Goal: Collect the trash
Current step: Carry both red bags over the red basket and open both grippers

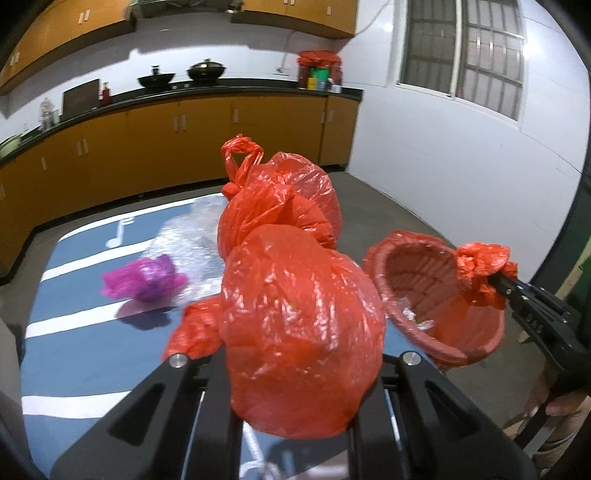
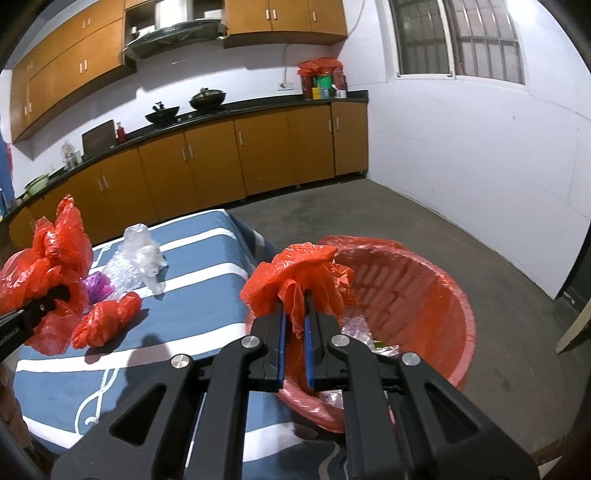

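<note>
The left gripper (image 2: 55, 295) clamps a bulging red trash bag (image 1: 295, 332) above the blue table (image 2: 207, 295). At 3 o'clock, the right gripper (image 2: 295, 306) pinches the red liner (image 2: 306, 273) of the trash basket (image 2: 443, 295).

You're standing in a home kitchen: wooden cabinets (image 2: 236, 155) run under a dark countertop (image 2: 258, 105) at your twelve o'clock, two woks (image 2: 207, 98) sit beneath a range hood (image 2: 173, 35), barred window (image 2: 458, 40) at one o'clock.
</note>
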{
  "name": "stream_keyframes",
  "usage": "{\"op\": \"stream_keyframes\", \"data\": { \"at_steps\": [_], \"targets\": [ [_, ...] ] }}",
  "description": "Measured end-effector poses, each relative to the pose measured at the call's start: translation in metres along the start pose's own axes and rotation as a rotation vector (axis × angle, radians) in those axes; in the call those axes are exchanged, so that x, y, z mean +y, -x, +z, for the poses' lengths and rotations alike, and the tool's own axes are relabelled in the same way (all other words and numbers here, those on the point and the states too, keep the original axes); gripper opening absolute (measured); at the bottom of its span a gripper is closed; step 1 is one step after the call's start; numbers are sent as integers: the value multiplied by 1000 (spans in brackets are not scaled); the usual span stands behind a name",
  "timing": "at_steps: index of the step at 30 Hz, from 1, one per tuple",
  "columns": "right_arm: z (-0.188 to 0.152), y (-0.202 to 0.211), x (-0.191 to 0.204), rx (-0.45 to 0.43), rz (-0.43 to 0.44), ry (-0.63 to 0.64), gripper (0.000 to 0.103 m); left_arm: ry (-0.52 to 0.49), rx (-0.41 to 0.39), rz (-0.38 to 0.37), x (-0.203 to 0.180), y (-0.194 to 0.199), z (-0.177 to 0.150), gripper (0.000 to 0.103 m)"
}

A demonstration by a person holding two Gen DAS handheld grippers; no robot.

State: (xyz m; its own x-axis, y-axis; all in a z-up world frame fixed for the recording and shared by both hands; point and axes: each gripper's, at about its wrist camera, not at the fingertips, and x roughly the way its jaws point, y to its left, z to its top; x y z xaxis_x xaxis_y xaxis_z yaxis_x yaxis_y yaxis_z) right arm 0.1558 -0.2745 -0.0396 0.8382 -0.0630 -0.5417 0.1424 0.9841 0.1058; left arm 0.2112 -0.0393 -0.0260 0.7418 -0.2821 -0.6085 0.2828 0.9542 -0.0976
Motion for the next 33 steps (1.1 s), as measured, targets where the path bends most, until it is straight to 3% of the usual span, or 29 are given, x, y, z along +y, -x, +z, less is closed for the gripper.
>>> {"op": "stream_keyframes", "data": {
  "at_steps": [23,33],
  "targets": [
    [11,0,-58,-46,-70,-131,8,-79,65,-268,-90,-59,12,11],
    [21,-11,-70,-56,-65,-178,8,-107,101,-335,-119,-89,16,12]
  ]
}}
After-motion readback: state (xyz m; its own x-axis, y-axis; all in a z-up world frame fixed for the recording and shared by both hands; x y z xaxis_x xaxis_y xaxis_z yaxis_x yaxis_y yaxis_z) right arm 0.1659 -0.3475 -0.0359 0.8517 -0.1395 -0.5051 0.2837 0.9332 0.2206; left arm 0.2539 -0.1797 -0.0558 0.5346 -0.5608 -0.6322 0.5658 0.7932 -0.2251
